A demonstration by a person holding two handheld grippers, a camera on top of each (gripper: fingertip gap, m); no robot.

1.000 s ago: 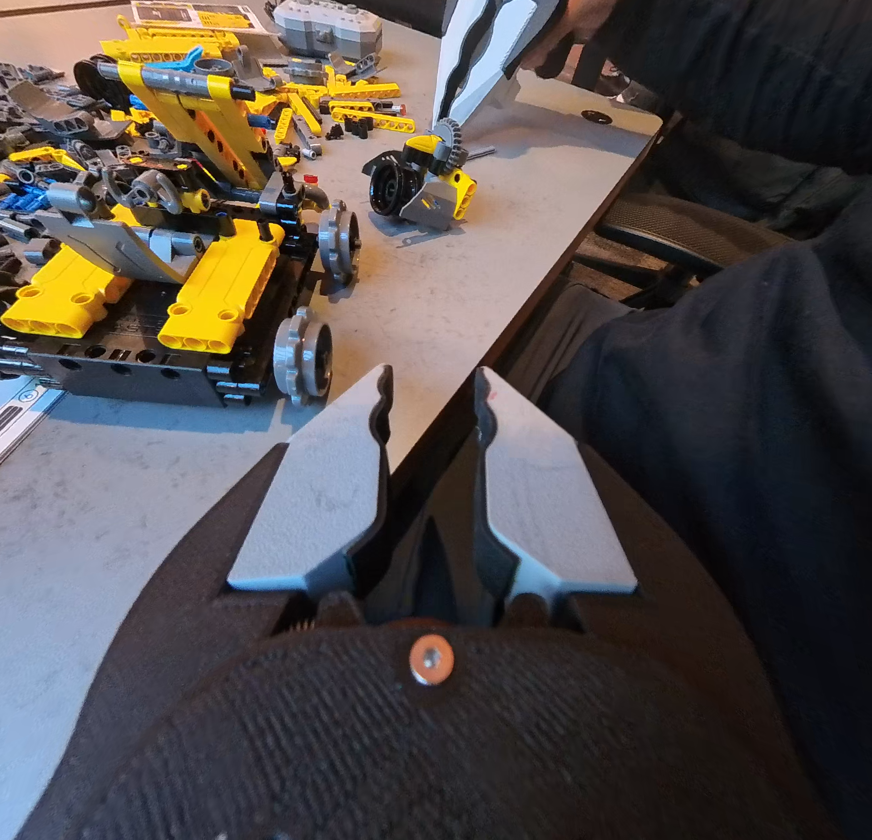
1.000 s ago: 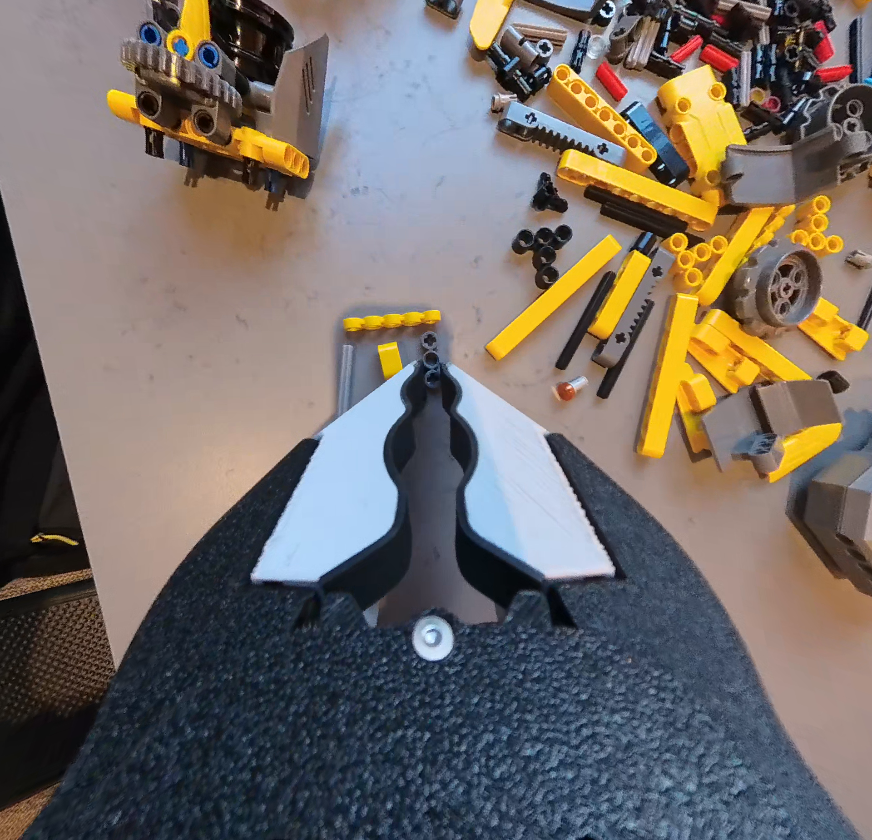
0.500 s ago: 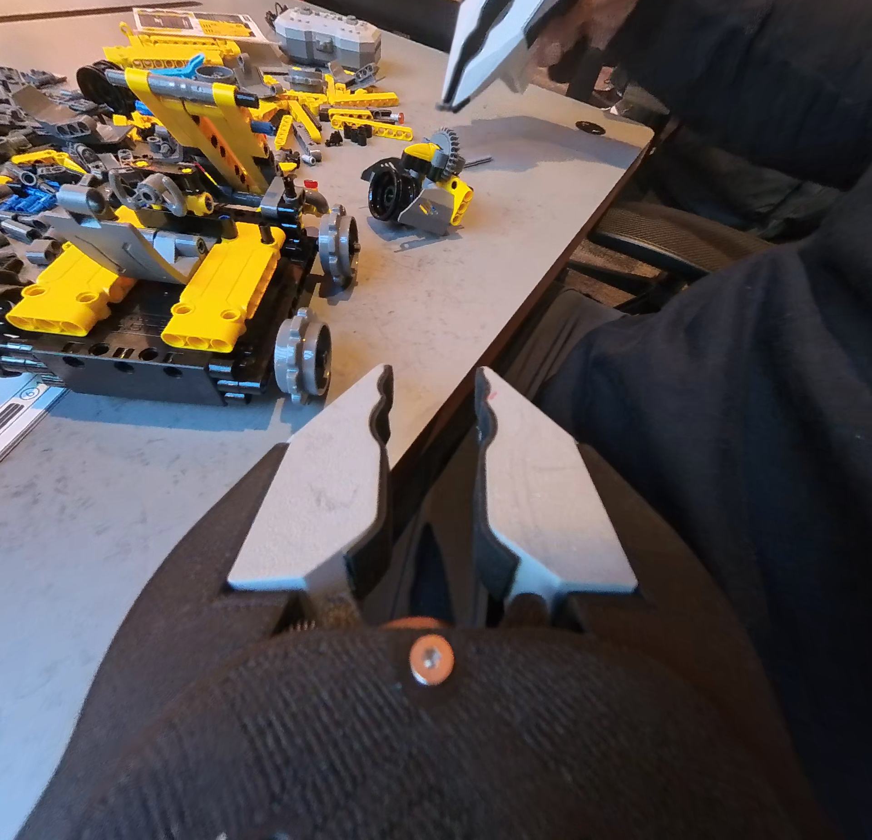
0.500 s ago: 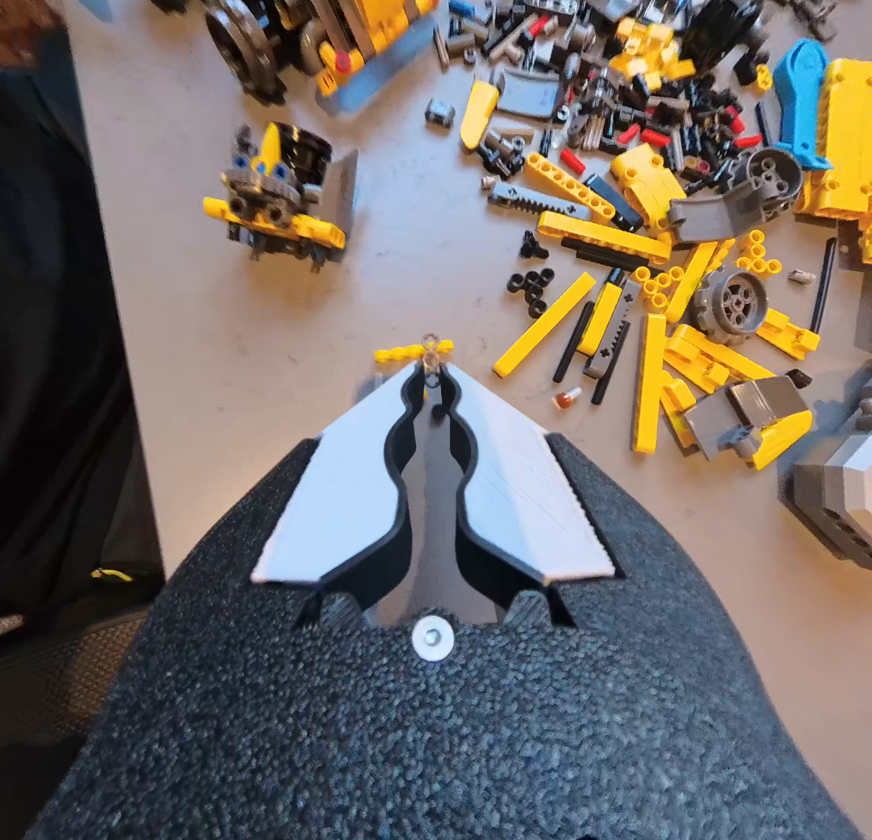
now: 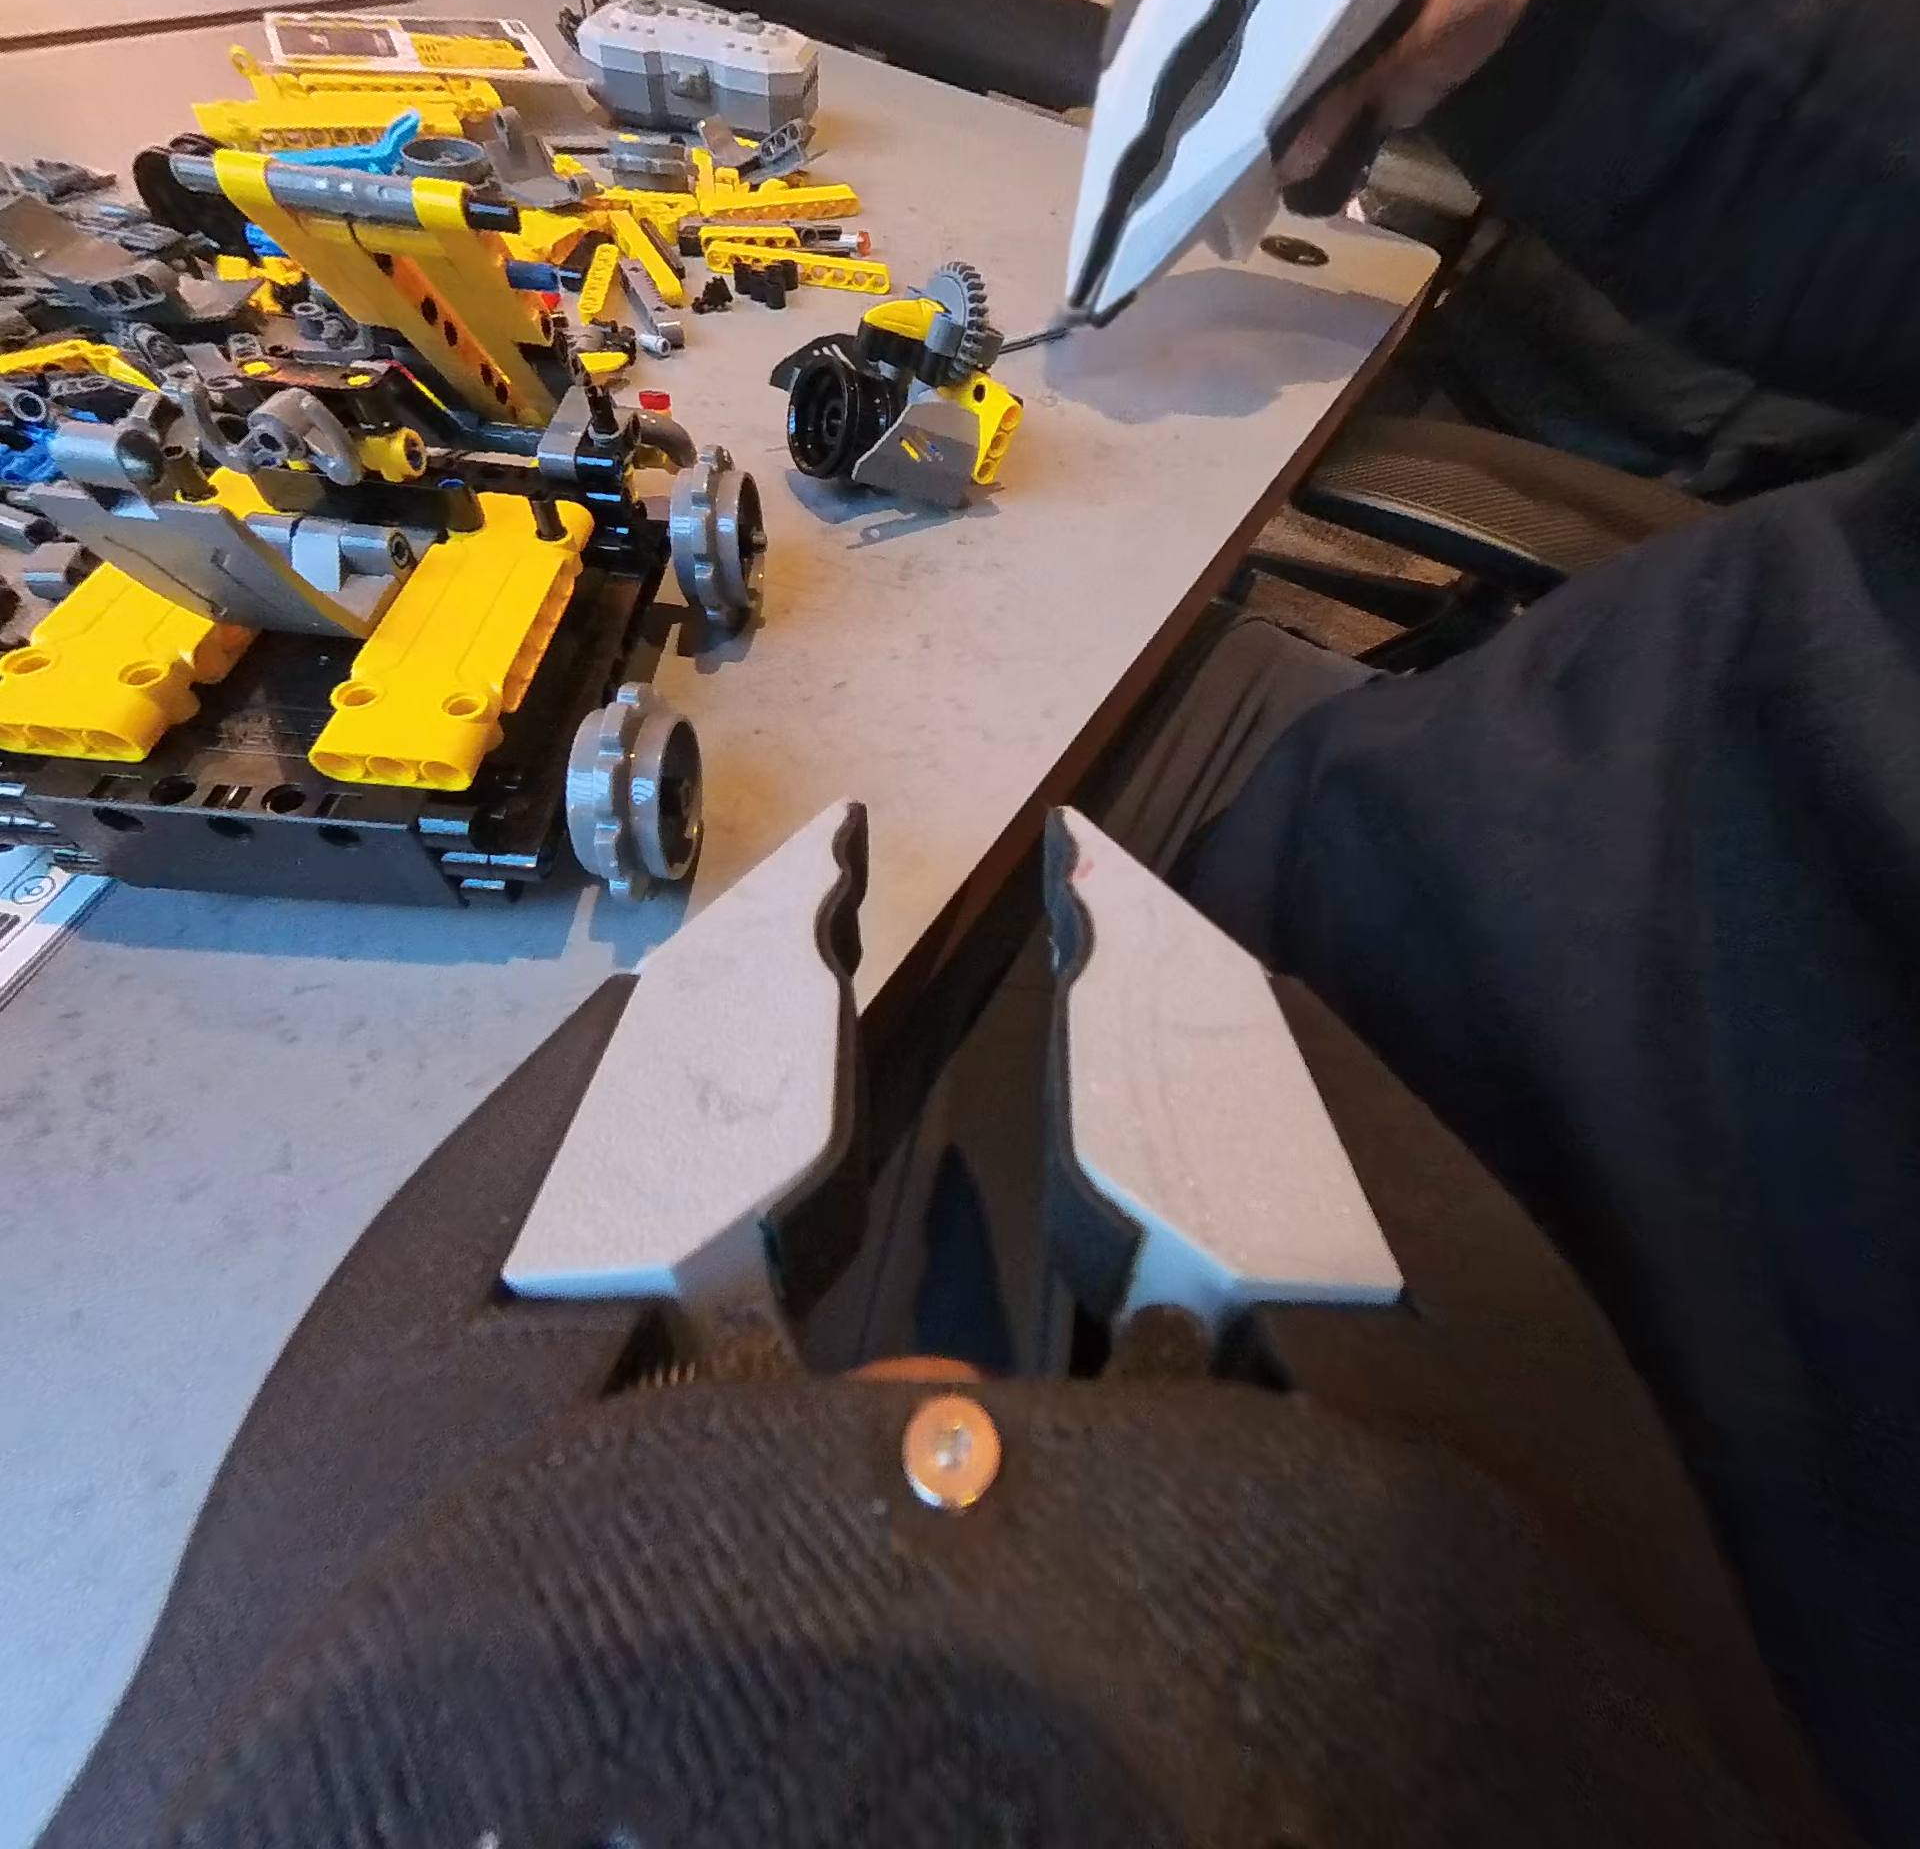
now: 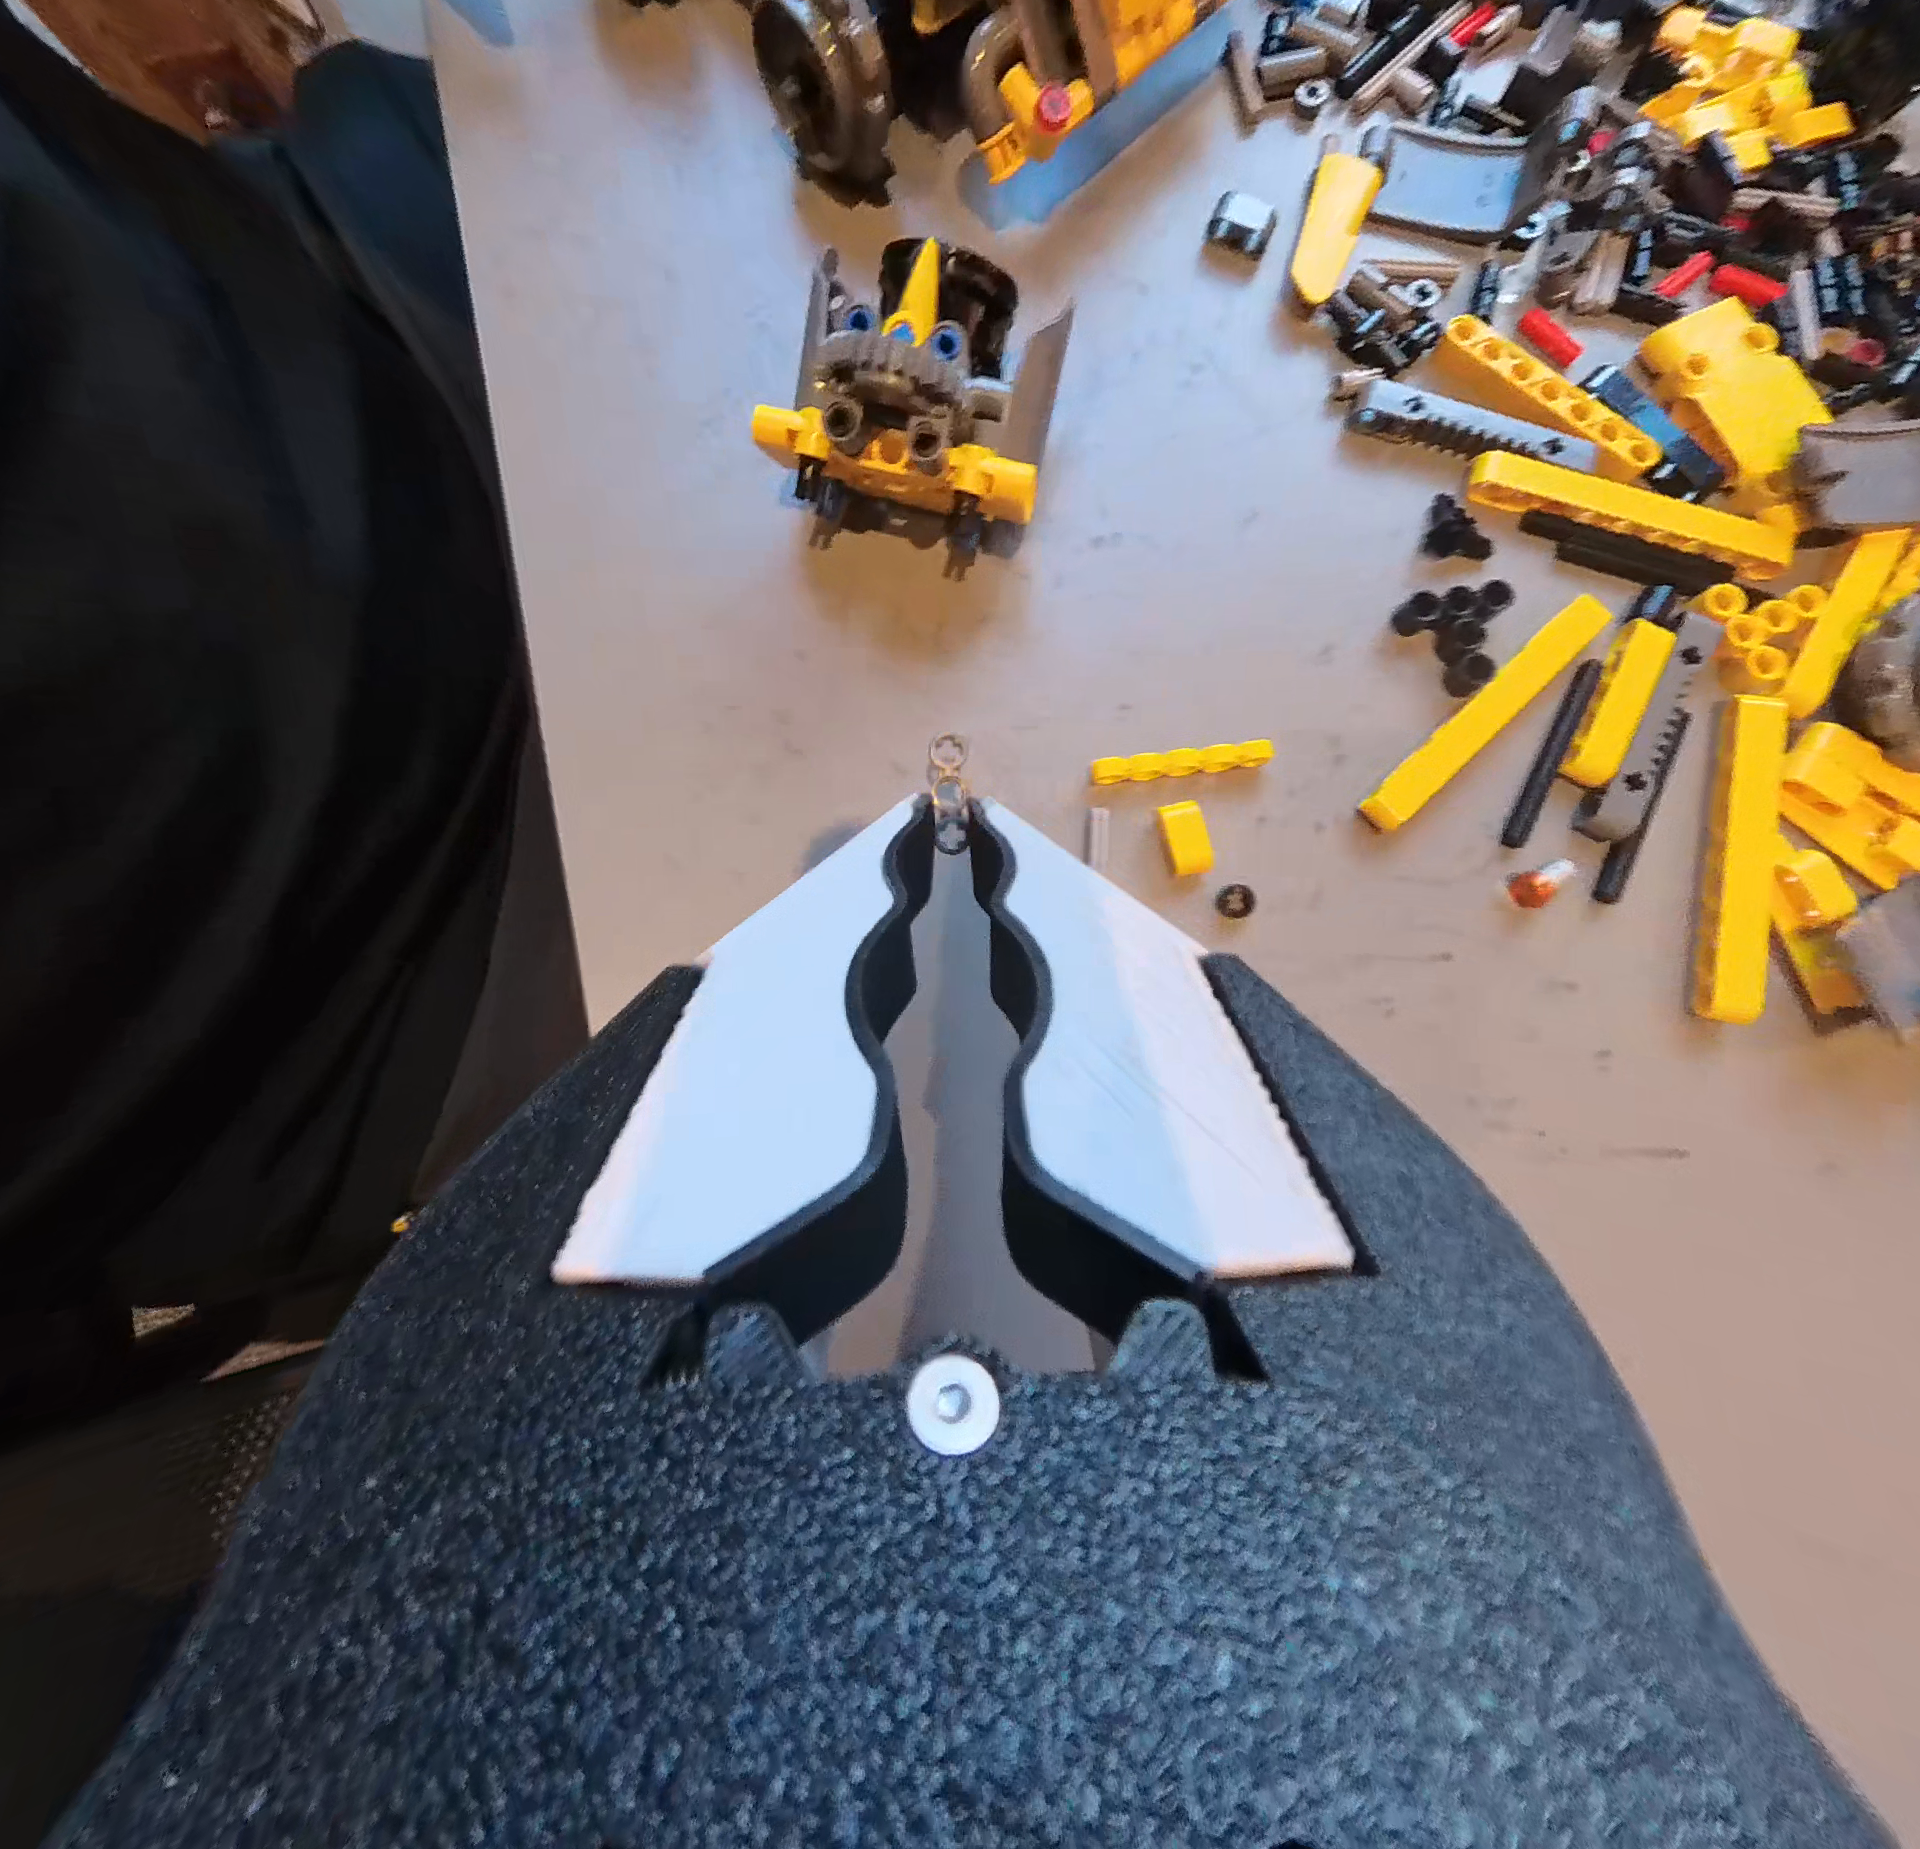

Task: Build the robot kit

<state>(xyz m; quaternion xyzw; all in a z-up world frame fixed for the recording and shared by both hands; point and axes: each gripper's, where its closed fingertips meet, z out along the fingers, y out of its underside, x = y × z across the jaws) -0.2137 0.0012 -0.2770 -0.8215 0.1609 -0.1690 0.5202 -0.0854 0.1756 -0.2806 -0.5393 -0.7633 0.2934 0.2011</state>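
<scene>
Pinching a tiny dark connector piece [image 6: 948, 793], right gripper [image 6: 948, 812] is clamped w/ the small yellow-grey subassembly [image 6: 906, 417] at 12 o'clock; left gripper [image 5: 951, 864] is empty, apart, over the tabletop [image 5: 260, 1124] edge.

Yellow and black sheet [image 5: 405, 41]: it is lying at the far end of the table [image 5: 987, 656], just beside the grey box [image 5: 691, 64]. Print is showing on it, but it is looking too small to read.

White paper [image 5: 31, 906]: it is peeking in at the left edge, near the front corner of the big yellow and black model [image 5: 312, 677]. Black lines and a round sign are showing, but it is being cut off, so it cannot be read.

Sticker [image 5: 920, 445]: it is sitting on the grey side panel of the little wheel model [image 5: 894, 397]. Small slanted stripes are showing, and they are looking too tiny to tell.

Words that can be read: none are coming out clear.
</scene>
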